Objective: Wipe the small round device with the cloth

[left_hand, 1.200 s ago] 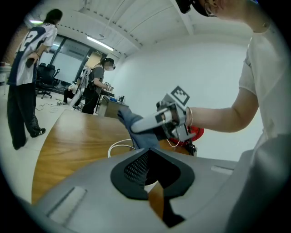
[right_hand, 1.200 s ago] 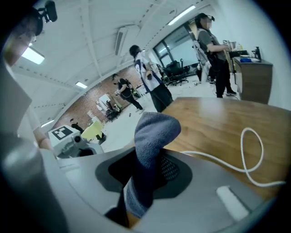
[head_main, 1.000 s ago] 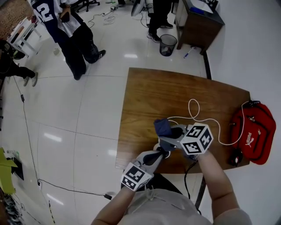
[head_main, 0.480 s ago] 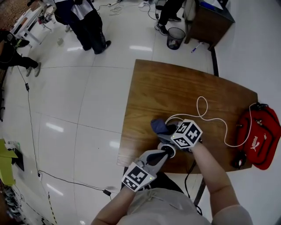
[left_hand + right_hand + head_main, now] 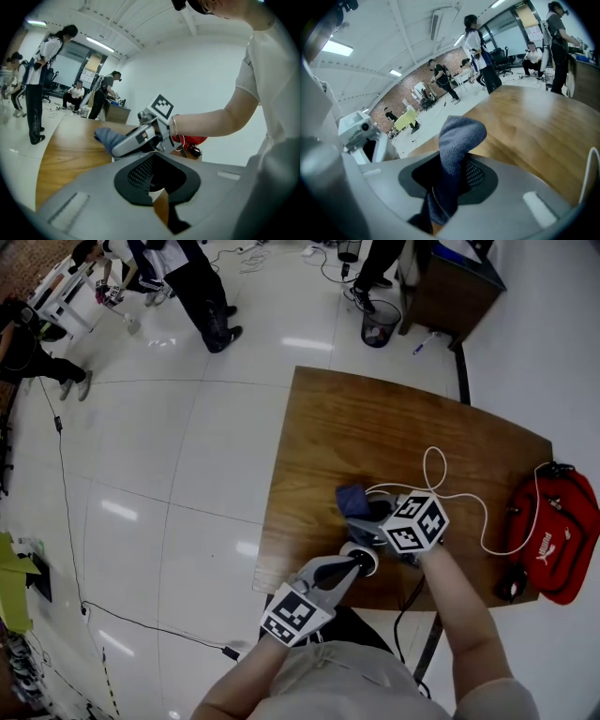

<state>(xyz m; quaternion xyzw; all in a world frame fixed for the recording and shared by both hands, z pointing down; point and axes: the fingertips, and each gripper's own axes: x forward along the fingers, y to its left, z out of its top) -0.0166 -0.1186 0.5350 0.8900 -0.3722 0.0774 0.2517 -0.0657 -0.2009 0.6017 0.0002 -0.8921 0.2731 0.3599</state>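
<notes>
A small round white device lies near the front edge of the wooden table. My left gripper is shut, its dark tips resting on the device's top; nothing shows between the pads in the left gripper view. My right gripper is shut on a blue-grey cloth, held just beyond the device. The cloth stands up out of the jaws in the right gripper view. From the left gripper view, the right gripper and the cloth lie straight ahead.
A white cable loops across the table to the right. A red bag sits at the table's right end. A bin and a cabinet stand behind the table, and people stand on the floor at top left.
The right gripper with the cloth swung left toward the device, then back to the right. The left gripper stayed at the device.
</notes>
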